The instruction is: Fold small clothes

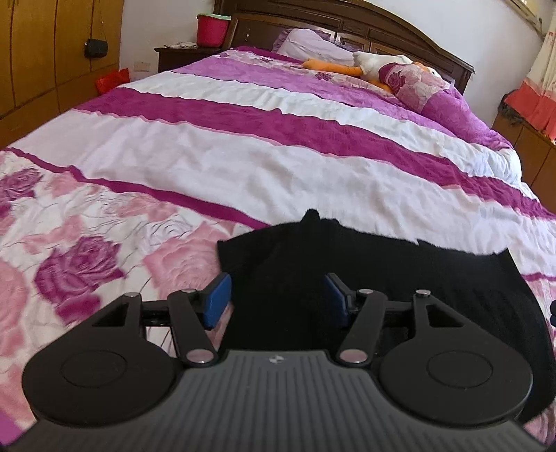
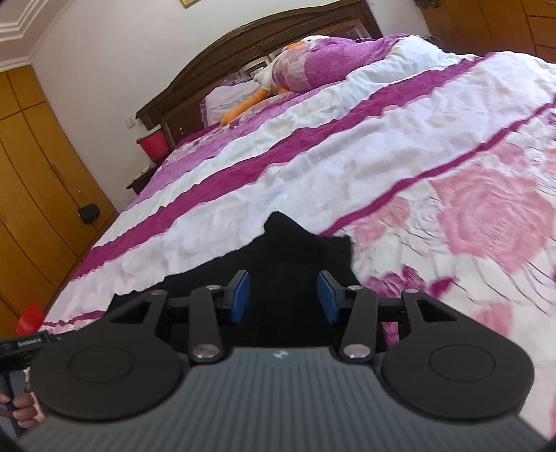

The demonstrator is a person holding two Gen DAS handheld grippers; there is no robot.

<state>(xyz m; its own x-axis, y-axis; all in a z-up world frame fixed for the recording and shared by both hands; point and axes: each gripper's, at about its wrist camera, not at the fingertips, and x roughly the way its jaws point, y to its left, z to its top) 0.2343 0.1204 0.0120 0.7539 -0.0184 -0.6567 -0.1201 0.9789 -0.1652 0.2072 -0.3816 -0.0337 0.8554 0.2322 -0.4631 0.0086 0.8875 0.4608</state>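
A black garment (image 1: 382,271) lies low over the flowered bedspread, and both grippers hold it. In the left wrist view my left gripper (image 1: 278,281) has its blue pads (image 1: 217,299) against a thick bunch of the cloth, with a pointed corner sticking up past the fingertips. The rest of the garment trails off to the lower right. In the right wrist view the black garment (image 2: 295,240) fills the gap of my right gripper (image 2: 283,278) the same way, with a corner poking forward. From there the cloth runs left towards the other hand (image 2: 21,406).
The bed (image 1: 243,156) stretches ahead under a white, magenta and pink rose quilt. A plush duck (image 1: 375,64) and a pillow (image 1: 312,43) lie by the dark wooden headboard (image 1: 347,21). A red bucket (image 1: 212,29) stands on the nightstand, and wooden wardrobes (image 1: 41,52) line the wall.
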